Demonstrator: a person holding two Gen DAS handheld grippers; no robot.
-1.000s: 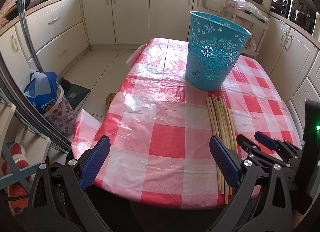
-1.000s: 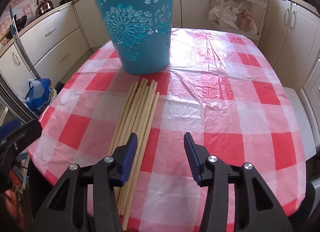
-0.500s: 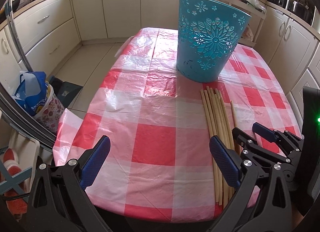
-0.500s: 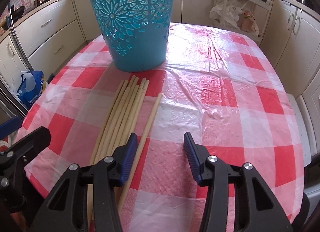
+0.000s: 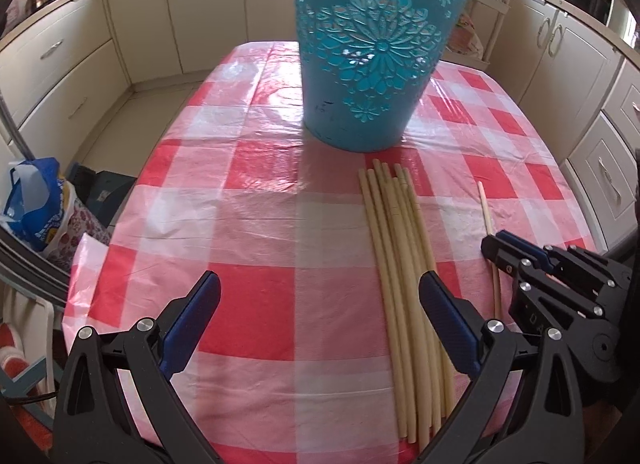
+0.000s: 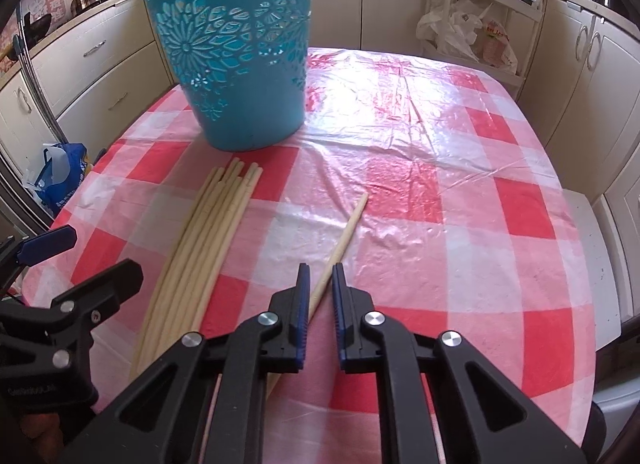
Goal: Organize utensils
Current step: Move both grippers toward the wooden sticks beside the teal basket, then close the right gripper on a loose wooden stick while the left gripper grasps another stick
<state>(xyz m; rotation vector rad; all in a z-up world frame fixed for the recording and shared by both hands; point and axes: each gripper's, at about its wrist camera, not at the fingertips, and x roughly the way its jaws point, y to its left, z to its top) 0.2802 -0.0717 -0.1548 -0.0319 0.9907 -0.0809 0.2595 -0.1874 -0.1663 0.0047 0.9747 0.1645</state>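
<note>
Wooden single chopstick (image 6: 347, 229), apart from the bundle (image 6: 208, 232) before the blue basket (image 6: 232, 48), may pivot and slip, because the right gripper (image 6: 319, 296), jaws just closed, grasps it near one end, while the left gripper (image 5: 320, 320) stands wide open.

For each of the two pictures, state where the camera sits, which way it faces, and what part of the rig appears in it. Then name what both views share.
Left wrist: on the left gripper, looking down along its open fingers at the chopstick bundle; the right gripper shows alongside.
Right wrist: on the right gripper, just closed on a single chopstick.
Shared: blue bucket, checked tablecloth.
</note>
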